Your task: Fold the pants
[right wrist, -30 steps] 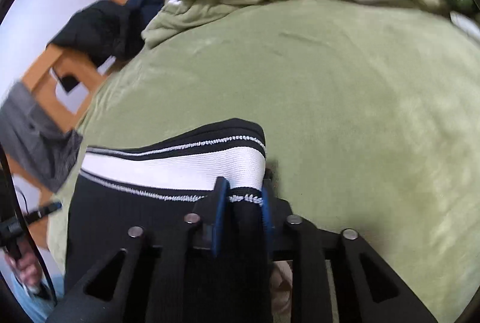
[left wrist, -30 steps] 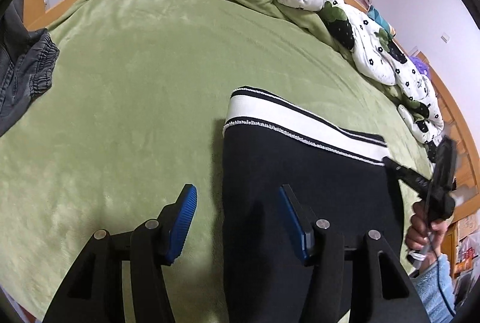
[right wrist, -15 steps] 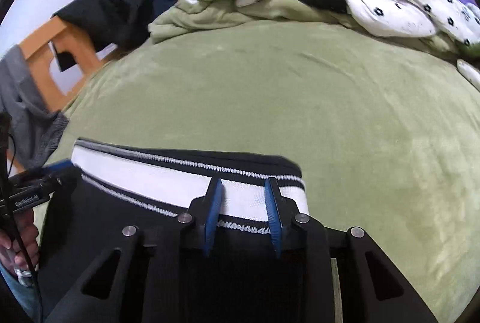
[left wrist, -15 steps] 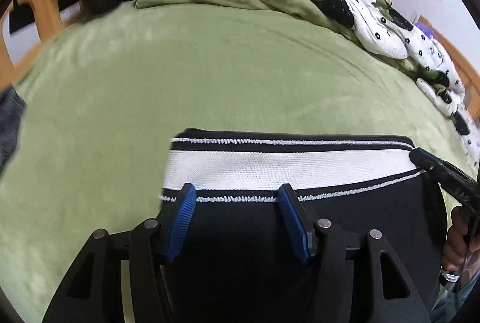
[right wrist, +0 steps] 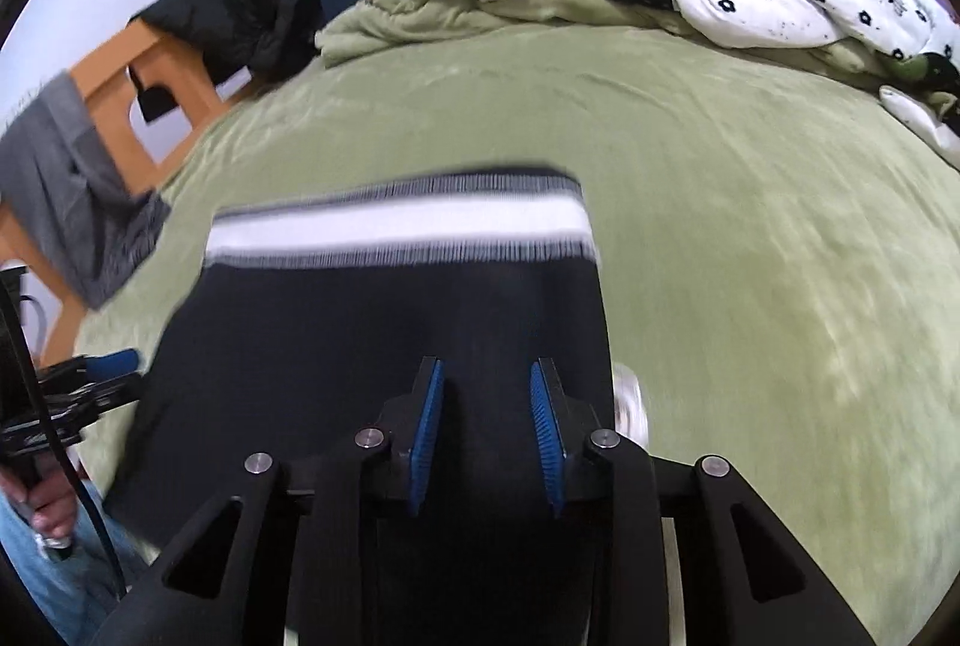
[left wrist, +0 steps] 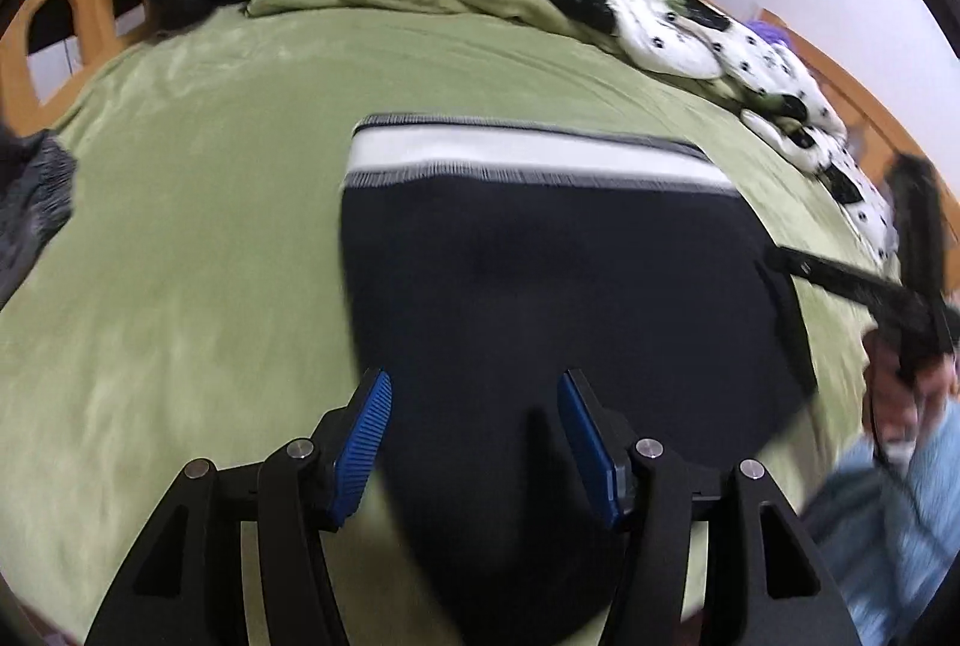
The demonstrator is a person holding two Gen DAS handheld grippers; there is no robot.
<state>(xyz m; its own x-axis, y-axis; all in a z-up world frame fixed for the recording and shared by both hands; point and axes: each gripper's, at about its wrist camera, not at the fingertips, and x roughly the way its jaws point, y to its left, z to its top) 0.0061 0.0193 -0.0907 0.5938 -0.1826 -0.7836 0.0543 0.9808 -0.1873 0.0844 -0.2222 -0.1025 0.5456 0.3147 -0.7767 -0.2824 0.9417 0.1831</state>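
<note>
Black pants (left wrist: 558,298) with a white striped waistband (left wrist: 528,151) lie flat on the green bedspread (left wrist: 198,250), waistband at the far end. My left gripper (left wrist: 474,436) is open above the near part of the pants, close to their left edge. My right gripper (right wrist: 486,430) is open above the near right part of the pants (right wrist: 384,334); its waistband (right wrist: 396,229) lies beyond. Each gripper shows at the edge of the other's view: the right gripper (left wrist: 840,280) and the left gripper (right wrist: 72,394).
A crumpled white floral and green duvet (left wrist: 600,4) lies along the far side of the bed. Dark jackets (right wrist: 252,16) hang on the wooden bed frame (right wrist: 120,88). Grey trousers (right wrist: 66,184) hang over the left rail.
My right gripper has let go of the waistband and opened. Both grippers have pulled back from the waistband toward the near part of the pants, which now lie flat.
</note>
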